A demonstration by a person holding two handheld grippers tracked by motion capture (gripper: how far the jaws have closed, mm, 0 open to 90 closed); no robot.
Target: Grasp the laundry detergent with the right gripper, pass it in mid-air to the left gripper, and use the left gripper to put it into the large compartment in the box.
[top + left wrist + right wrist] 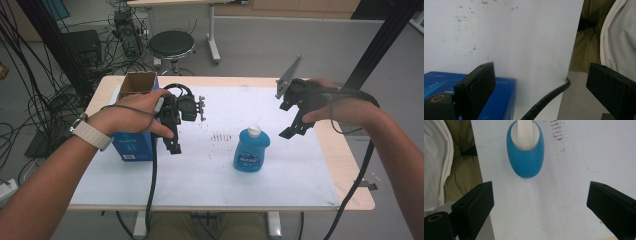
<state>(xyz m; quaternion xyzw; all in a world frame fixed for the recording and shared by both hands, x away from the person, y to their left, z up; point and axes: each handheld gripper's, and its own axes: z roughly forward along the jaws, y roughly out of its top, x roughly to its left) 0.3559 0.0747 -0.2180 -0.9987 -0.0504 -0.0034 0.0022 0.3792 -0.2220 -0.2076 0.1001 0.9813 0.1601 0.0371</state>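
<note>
Blue box (pixel 134 142) stands upright at the left of the desk (pixel 350 197), top flaps open, cardboard inside showing. Left tongs (pixel 172 145) hang just beside its right face, pointing down at the white sheet (pixel 200 175); jaws spread, nothing between them. In the left gripper view the box (pixel 499 100) sits behind the left jaw, cable (pixel 546 100) trailing across the sheet edge. Blue bottle (pixel 251 150), white cap, stands upright near the sheet's middle, well apart from the box. Right tongs (pixel 295 127) hover above the desk, right of the bottle and clear of it; jaws spread, empty. Right gripper view looks down on the bottle (pixel 525 157), ahead of the jaws, nearer the left one.
</note>
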